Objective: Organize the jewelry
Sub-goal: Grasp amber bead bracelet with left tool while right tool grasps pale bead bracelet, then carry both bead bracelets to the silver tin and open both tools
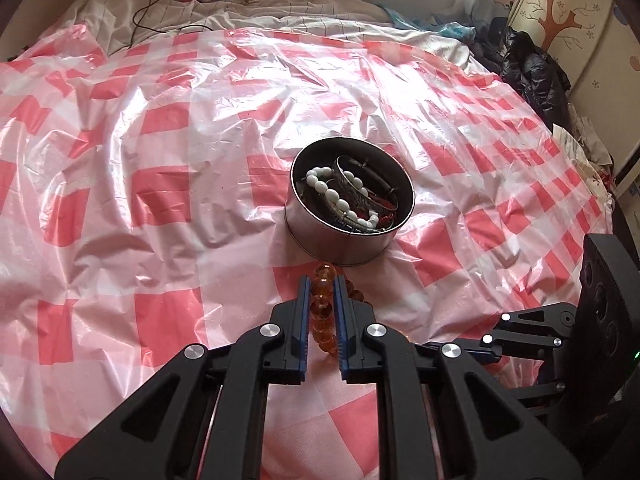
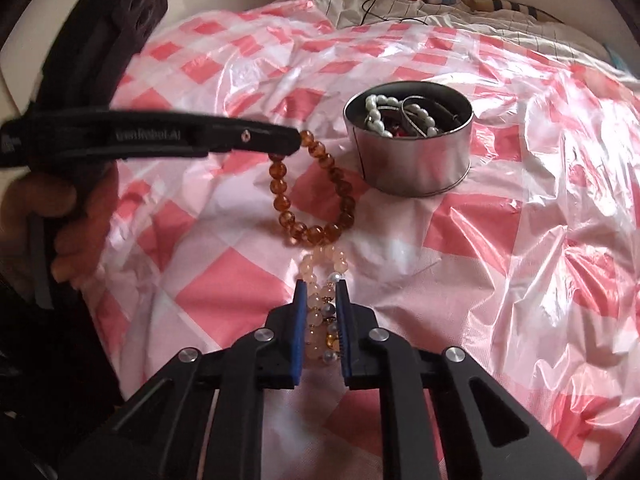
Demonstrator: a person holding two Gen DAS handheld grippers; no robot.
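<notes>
Pink-and-white checked plastic [image 1: 168, 184] covered the bed, crinkled and shiny under the window light. On it stood the round metal tin [image 1: 349, 200], open at the top, with a white bead bracelet [image 1: 340, 196] and silver bangles [image 1: 360, 184] piled inside.

Just in front of the tin, my left tongs [image 1: 322, 280] were narrowed onto the amber beads [image 2: 312, 188]; the strand ran between the two blue pads, and from the right view its loop hung from the tip down to the plastic, beside the tin but apart from its wall. My left hand [image 2: 68, 216] showed on the handle at the edge of that view.

Nearer to me, touching the bottom of the amber loop, lay the pale pink beads [image 2: 324, 268]. My right tongs [image 2: 321, 286] were drawn in around them, the pads close against a bunched strand with a few pearl and gold beads mixed in.

Beyond the plastic, rumpled white bedding [image 1: 240, 16] with a black cable [image 1: 148, 4] across it lay at the head of the bed, and dark clothes [image 1: 532, 68] were heaped by a cupboard [image 1: 568, 20] painted with a tree.
</notes>
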